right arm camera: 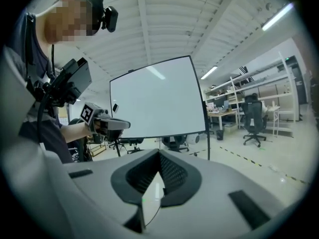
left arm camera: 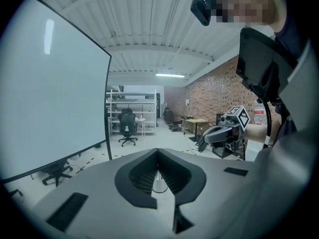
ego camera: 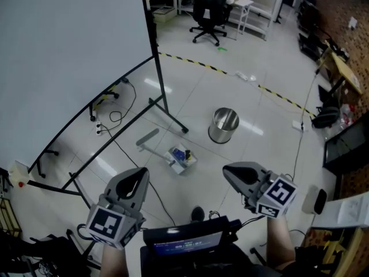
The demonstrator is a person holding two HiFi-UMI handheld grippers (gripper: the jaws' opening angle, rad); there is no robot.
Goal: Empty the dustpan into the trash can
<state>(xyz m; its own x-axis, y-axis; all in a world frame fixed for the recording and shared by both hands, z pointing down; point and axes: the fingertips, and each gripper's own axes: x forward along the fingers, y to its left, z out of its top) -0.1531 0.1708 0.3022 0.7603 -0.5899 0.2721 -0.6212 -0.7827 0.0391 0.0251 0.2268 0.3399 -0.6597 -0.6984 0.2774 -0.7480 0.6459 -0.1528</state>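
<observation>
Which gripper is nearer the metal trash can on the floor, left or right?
Right. The right gripper hangs just short of the trash can, nearly in line with it. The left gripper is farther off to the can's left, with the dustpan roughly between them.

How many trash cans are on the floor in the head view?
1. The metal trash can stands open on the floor right of the whiteboard, past the dustpan. Others may be hidden behind the whiteboard.

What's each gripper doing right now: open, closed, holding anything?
Left gripper: closed, jaws together, holding nothing.
Right gripper: closed, jaws together, holding nothing.
</observation>
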